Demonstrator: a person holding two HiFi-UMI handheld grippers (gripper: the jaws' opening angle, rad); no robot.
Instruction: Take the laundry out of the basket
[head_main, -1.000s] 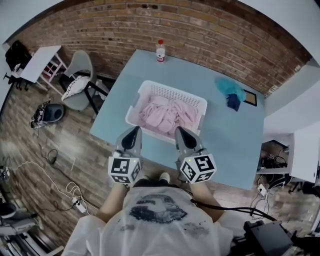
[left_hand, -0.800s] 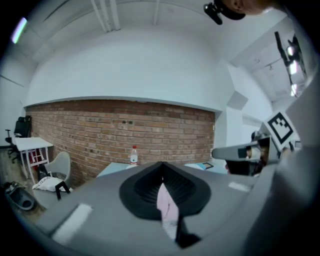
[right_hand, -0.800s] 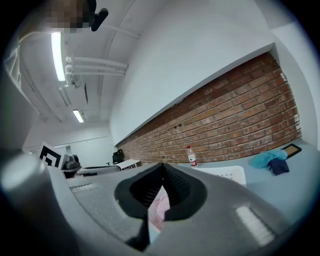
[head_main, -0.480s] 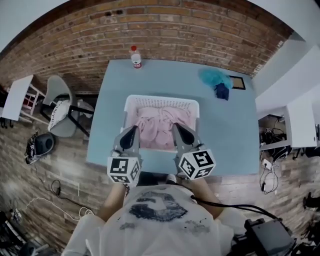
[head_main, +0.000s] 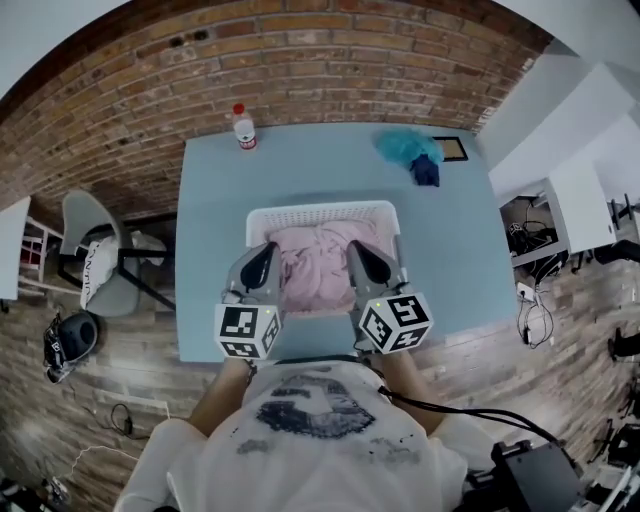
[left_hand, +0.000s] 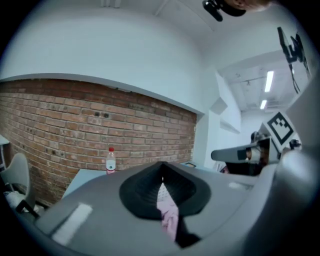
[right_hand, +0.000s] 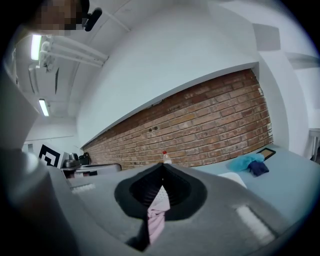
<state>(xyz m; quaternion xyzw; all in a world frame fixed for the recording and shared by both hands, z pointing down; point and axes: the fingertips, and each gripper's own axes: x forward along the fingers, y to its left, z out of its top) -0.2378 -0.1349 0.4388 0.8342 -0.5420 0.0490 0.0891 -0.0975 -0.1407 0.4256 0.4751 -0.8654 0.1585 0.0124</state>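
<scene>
The left gripper (left_hand: 161, 172) has its jaws pressed together at the tips and pinches nothing. The pink seen through the slot beneath the tips is cloth lying beyond them. The right gripper (right_hand: 161, 172) is the same, tips together and empty, with pink and a bit of white lattice showing through its slot. In the head view both grippers sit side by side at the near edge of the basket (head_main: 320, 210), pointing across it toward the brick wall, and neither touches the load.

The laundry (head_main: 318, 255), a crumpled pink heap, is all inside the white basket, which stands in the middle of the blue counter (head_main: 210, 220). Further back are a bottle (head_main: 240, 128) at the far left edge and a teal cloth (head_main: 405, 148) with a dark blue piece (head_main: 426, 172) at the far right, well apart from the basket.

This looks like the approach, with the first grasp not yet made. Next, at least one gripper has to spread its jaws, tip downward into the heap, close on a raised fold and lift high enough for the cloth to clear the rim. The bare counter on either side of the basket offers room to set it down.
</scene>
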